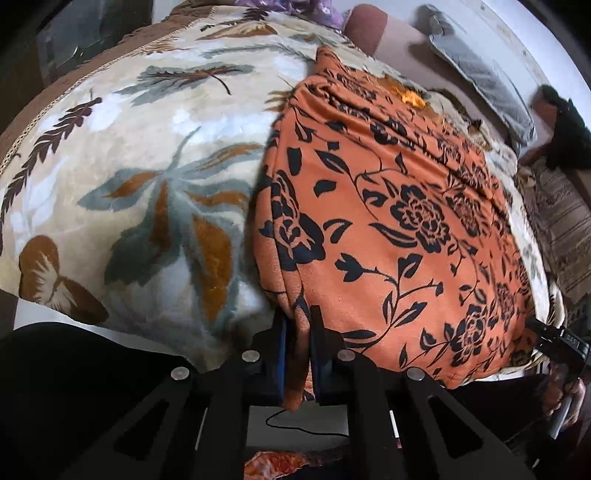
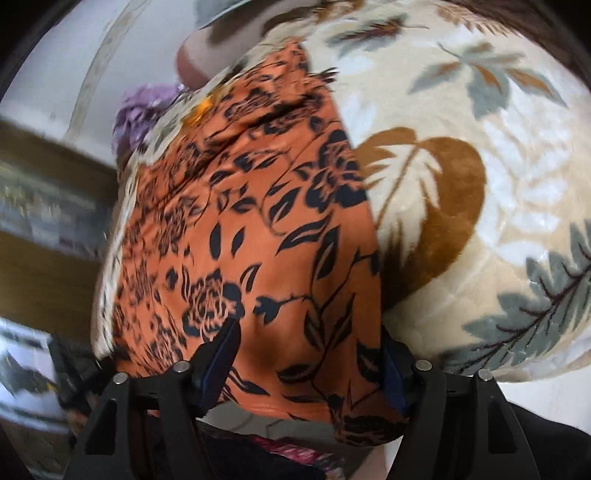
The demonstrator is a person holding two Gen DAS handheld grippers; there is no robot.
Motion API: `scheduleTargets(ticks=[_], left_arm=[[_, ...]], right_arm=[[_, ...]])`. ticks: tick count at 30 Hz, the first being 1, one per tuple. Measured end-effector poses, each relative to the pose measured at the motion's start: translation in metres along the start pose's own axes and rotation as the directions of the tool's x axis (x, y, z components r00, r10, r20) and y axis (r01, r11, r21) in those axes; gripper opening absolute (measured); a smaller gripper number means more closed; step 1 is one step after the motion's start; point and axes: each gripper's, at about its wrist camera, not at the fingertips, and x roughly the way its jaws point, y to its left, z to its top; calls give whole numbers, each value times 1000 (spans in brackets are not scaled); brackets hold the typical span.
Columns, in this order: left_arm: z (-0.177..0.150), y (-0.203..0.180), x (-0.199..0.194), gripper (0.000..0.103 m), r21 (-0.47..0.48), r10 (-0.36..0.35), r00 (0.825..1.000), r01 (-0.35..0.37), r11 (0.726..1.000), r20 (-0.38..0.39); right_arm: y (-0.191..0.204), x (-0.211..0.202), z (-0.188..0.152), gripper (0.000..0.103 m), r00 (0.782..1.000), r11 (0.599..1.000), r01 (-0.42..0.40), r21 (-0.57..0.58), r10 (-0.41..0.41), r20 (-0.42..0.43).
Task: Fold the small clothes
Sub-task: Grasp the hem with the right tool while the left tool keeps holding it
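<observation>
Clearly a fold is in hand: the orange garment (image 1: 388,221) lies on the leaf-pattern blanket (image 1: 147,166), and the left gripper (image 1: 298,332) pinches its near edge. The right gripper (image 2: 310,354) has its fingers spread around the cloth's near hem. Next, I judge, it must close before both lift that edge over the garment.

You have a cream plush blanket (image 1: 122,155) with grey and brown leaf prints and a brown border covering the bed, and it fills most of the right wrist view as well (image 2: 498,166). At its far edge you see a crumpled purple cloth (image 1: 291,7), which also appears in the right wrist view (image 2: 144,110), with a reddish-brown bolster (image 1: 365,29) just beside it. To the right of the bolster in the left wrist view, you see a grey pillow (image 1: 480,74) lying well apart from a thin black cable (image 1: 295,428) on the pale floor near the bottom edge.
</observation>
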Motion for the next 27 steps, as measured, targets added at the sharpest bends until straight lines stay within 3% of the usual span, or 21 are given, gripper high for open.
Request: scheduleTargets(ticks=[3,7,12,17,22,23,24,25,27], left_arm=[[1,-5,1,8,21,6,1000,-6,1000,-2],[7,-14,-12,6,59,-39,999,37,998,25],[30,-18,-43,6,56,-140,987,135,989,81],[64,-11,-74,6,48,-195,969,190,981,154],[115,-8,-90,6,35,-241,947,240,970,213],[128,-10,-89,6,39,-235,947,233,972,218],[135,-13,-87,6,41,-227,950,224,974,215],[142,-16,-85,6,49,-222,952,217,975,209],[145,-22,-85,6,77,-219,951,207,975,219]], right_arm=[[3,-6,0,12,1000,1000,-12,-17,12,-1],[11,-32,8,11,987,989,-147,-34,149,63],[26,-66,27,10,943,958,-278,-63,285,174],[36,-79,47,10,906,937,-344,-58,347,242],[41,-103,85,10,844,904,-422,-68,419,336],[42,-106,93,10,840,904,-422,-74,420,344],[46,-107,102,10,854,916,-393,-82,397,337],[53,-103,112,10,896,944,-321,-84,331,298],[60,-91,121,14,947,973,-214,-80,227,227]])
